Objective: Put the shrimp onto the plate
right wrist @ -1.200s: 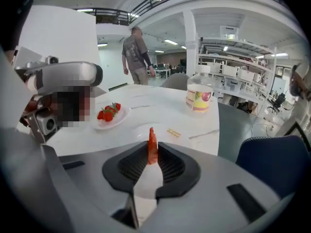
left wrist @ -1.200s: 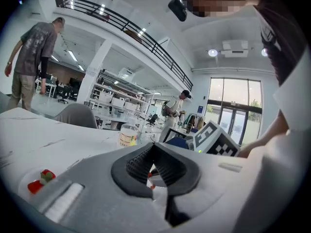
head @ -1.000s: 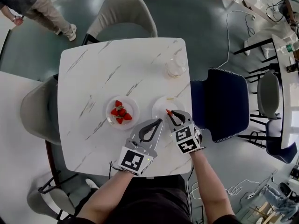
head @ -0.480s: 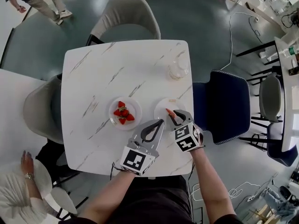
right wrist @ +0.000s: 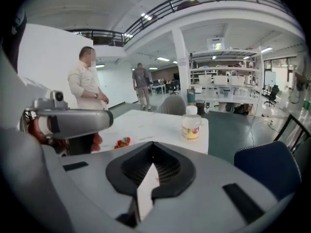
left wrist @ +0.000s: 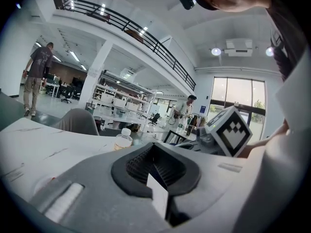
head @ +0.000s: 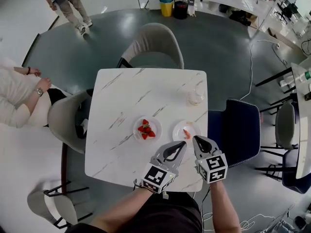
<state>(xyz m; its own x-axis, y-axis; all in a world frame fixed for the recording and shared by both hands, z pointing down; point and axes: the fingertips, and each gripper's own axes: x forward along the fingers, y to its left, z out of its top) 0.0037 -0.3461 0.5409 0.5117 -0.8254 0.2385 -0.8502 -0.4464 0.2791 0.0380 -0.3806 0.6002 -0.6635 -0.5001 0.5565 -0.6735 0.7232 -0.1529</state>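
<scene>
An orange shrimp (head: 187, 134) lies on the small white plate (head: 181, 126) near the table's right front edge. My right gripper (head: 196, 139) is shut and empty, its tips just short of that plate's near rim. My left gripper (head: 184, 144) is shut too, angled toward the same plate from the left, with nothing in it. In the right gripper view the jaws (right wrist: 153, 145) meet at the tip. In the left gripper view the jaws (left wrist: 154, 146) are closed, and the right gripper's marker cube (left wrist: 228, 130) shows beside them.
A second plate with strawberries (head: 146, 128) sits left of the shrimp plate. A plastic bottle (head: 196, 97) stands near the marble table's (head: 126, 96) right edge. A blue chair (head: 238, 130) and grey chairs (head: 154, 42) ring the table. A seated person (head: 19, 101) is at the left.
The right gripper held the shrimp over the plate; now the shrimp lies on the plate and the gripper has drawn back toward me. The head view has shifted.
</scene>
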